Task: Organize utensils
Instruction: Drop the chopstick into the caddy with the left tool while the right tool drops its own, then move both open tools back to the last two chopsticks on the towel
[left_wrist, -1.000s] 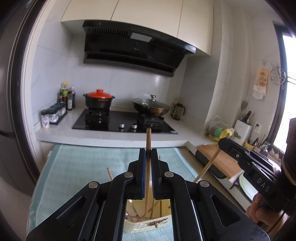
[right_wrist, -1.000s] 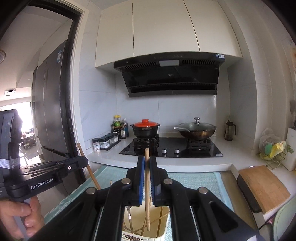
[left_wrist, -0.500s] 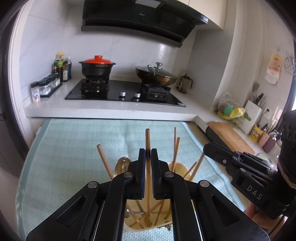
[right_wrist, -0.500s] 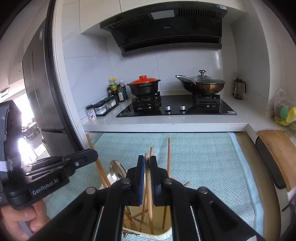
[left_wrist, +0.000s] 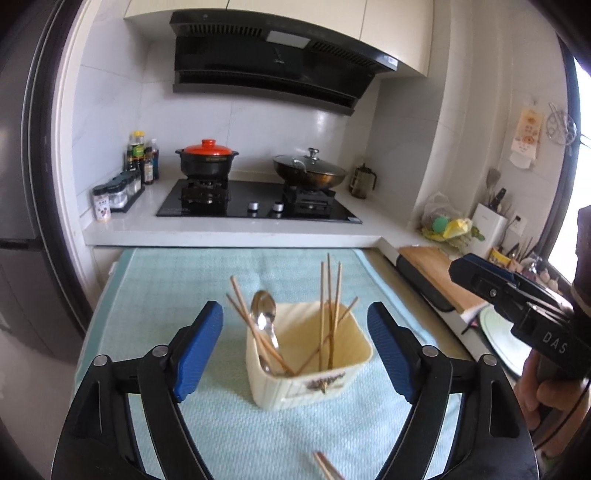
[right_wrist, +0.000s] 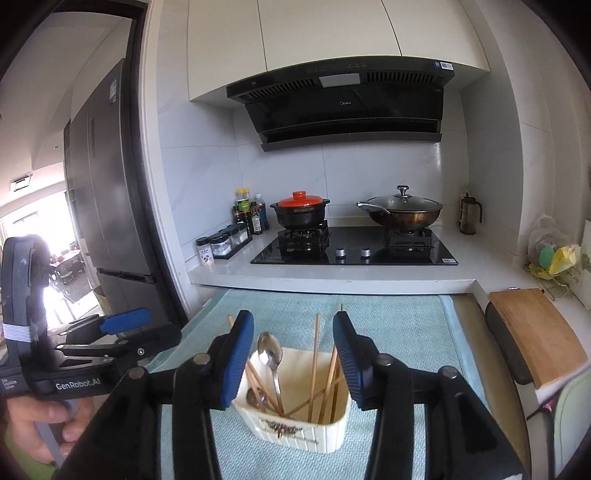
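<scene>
Both the left gripper (left_wrist: 295, 341) and right gripper (right_wrist: 293, 354) now gape empty, their chopsticks (left_wrist: 330, 314) released into the cream holder (left_wrist: 314, 380) (one chopstick (left_wrist: 327, 466) remains at 6 o'clock).

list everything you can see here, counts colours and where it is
utensil holder: 1, cream, on the mat
chopsticks: several, wooden, standing in the holder
loose chopstick: 1, wooden, on the mat, near edge
spoon: at least 1, silver, in the holder
mat: 1, pale teal, on the table
clay pot: 1, black with red lid, left burner
wok: 1, dark, glass lid, right burner
cutting board: 1, wooden, right counter
left gripper: black, blue pads, open
right gripper: black, blue pads, open
</scene>
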